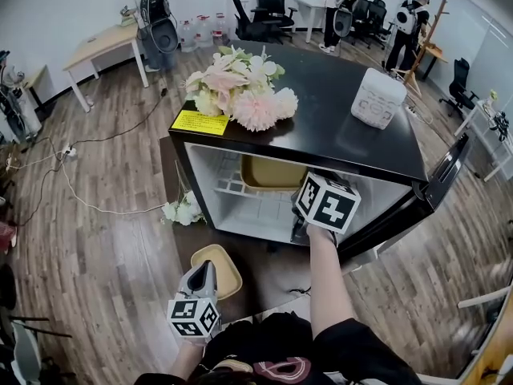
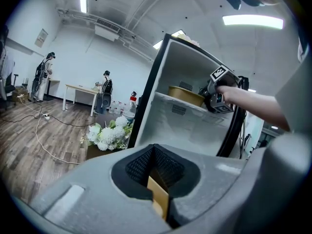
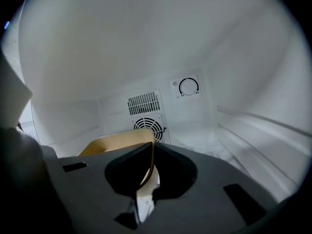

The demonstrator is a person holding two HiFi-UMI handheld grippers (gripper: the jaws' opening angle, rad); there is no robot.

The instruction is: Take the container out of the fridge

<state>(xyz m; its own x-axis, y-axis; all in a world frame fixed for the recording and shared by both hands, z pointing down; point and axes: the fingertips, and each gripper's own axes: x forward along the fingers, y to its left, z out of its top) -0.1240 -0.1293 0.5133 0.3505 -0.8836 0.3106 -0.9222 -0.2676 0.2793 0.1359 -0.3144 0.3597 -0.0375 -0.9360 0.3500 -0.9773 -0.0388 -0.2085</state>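
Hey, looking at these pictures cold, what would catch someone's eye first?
The open black fridge stands in the middle, with the right gripper shut on the rim of the tan container on its shelf. Pink and white flowers sit on the fridge top. Low at the left, the left gripper grips a second tan container.

We wear a black top (image 1: 264, 351) with a dark red print on the front and a short black sleeve (image 1: 357, 347). Our left claw (image 2: 156, 165) is a pale grey moulded shell with black textured padding; the right claw (image 3: 148, 152) looks darker grey. Each carries a white cube (image 1: 327, 202) with bold black square markers.
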